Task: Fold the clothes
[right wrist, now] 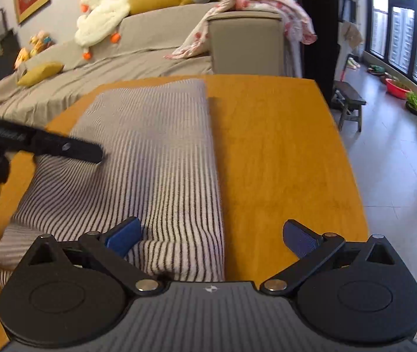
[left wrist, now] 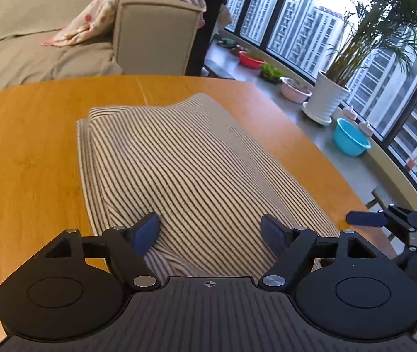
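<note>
The striped garment [left wrist: 185, 170] is lying folded into a long rectangle on the orange wooden table [left wrist: 32, 161], running away from me toward the sofa [left wrist: 155, 35]. In my right wrist view the same striped garment [right wrist: 138, 158] sits on the left half of the table [right wrist: 281, 161], with its right edge making a pretty straight line down the middle.

My left gripper [left wrist: 210, 231] is spread wide, both blue pads over the near end of the cloth, nothing pinched between them. My right gripper [right wrist: 211, 236] is spread too: left pad over the stripes, right pad over bare wood, straddling that fold edge. Whether any pad actually touches the fabric, I can't tell.

The near hem is hidden under the gripper bodies in both views, so no idea how tidy that end is. The stripes are smeared with blur in the right view.

The left view catches the right gripper [left wrist: 366, 218] poking in at the right edge, plus the window ledge with a white plant pot [left wrist: 325, 99] and a blue basin [left wrist: 350, 140]. The right view instead shows my left gripper [right wrist: 70, 148] as a dark bar over the cloth, and a plush duck [right wrist: 100, 17] on the sofa [right wrist: 246, 44].
</note>
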Demonstrator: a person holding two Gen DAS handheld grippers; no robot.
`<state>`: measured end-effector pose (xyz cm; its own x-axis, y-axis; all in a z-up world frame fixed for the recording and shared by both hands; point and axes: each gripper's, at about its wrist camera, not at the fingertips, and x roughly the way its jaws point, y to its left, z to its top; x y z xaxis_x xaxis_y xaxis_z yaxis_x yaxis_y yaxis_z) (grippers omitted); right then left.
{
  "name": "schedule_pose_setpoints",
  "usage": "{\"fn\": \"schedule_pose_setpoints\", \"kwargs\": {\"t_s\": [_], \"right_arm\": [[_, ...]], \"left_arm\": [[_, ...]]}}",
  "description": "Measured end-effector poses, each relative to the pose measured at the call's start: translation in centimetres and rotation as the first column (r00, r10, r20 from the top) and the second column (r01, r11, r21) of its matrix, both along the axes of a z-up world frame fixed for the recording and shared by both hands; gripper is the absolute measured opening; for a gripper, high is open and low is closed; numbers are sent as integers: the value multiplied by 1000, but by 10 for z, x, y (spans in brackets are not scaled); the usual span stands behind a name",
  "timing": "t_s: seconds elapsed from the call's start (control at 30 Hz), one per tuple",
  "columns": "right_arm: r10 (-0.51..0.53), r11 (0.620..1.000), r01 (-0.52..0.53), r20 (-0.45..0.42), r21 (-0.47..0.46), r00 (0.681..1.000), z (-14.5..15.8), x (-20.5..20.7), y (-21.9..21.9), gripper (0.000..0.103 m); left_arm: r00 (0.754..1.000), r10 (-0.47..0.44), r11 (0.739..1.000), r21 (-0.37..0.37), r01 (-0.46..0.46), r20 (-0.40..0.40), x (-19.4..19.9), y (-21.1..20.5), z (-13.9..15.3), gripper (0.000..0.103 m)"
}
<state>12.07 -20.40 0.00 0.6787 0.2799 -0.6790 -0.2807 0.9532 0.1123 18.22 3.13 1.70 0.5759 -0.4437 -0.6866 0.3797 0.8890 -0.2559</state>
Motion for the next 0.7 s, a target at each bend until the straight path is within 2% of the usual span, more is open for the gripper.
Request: {"fn": "schedule_pose_setpoints", "kwargs": {"t_s": [0.1,0.2,0.27,0.4,0.5,0.57,0.7], "right_arm": [[81,997,-81,13,5,997,13,2,3,103],[71,997,-74,91,33,993,32,3,-3,103],[53,997,-58,111,42,992,38,13,-5,103],[68,998,-67,78,-17,995,28,20,7,103],[114,990,-110,53,-83,992,18,6,17,103],[105,991,-96,88,-97,991,13,-9,18,103],[136,986,-125,96,-113,986,19,-15,23,103]], "left_arm": [[1000,-3,1000,-4,3,3,-2,3,0,82],[1000,-5,1000,-8,5,5,-3,5,1,82],[1000,-7,1000,-11,7,7,-5,7,1,82],[1000,-10,1000,-17,11,10,-7,10,1,83],[1000,-14,1000,-21,14,10,-7,11,1,84],[1000,-17,1000,-21,18,12,-6,12,0,85],[1000,-22,1000,-22,22,13,-6,14,0,86]]}}
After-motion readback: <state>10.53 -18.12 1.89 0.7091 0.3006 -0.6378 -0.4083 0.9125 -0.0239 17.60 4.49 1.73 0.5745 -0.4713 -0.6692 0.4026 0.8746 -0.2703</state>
